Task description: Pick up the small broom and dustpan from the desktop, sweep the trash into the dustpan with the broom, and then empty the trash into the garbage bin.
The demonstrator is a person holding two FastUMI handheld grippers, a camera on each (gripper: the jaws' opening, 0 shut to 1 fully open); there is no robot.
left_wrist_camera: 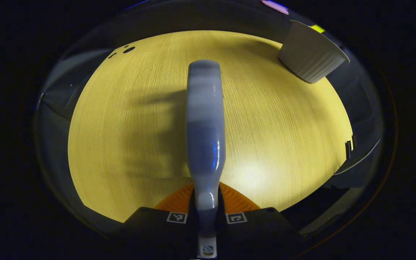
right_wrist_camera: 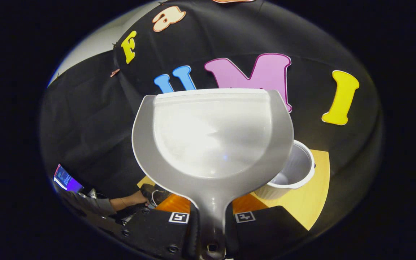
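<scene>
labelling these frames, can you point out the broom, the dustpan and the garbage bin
broom (left_wrist_camera: 206, 122): left gripper view, middle of its handle.
dustpan (right_wrist_camera: 211, 133): right gripper view, centre of its scoop.
garbage bin (right_wrist_camera: 294, 172): right gripper view, inner wall near the rim.

- The dustpan (right_wrist_camera: 213, 141) hides part of the garbage bin (right_wrist_camera: 294, 173).
- The broom (left_wrist_camera: 205, 137) bristles are out of sight.
- Dark specks (left_wrist_camera: 126, 50) on the desktop (left_wrist_camera: 284, 137) are too small to identify.

I see a pale yellow wood-grain tabletop (left_wrist_camera: 128, 144) across the middle of the left gripper view. A white ribbed garbage bin (left_wrist_camera: 311, 56) stands on it at upper right. A few small dark trash bits (left_wrist_camera: 128, 49) lie near its upper-left edge.

In the right gripper view the bin sits at lower right on the same tabletop.
</scene>
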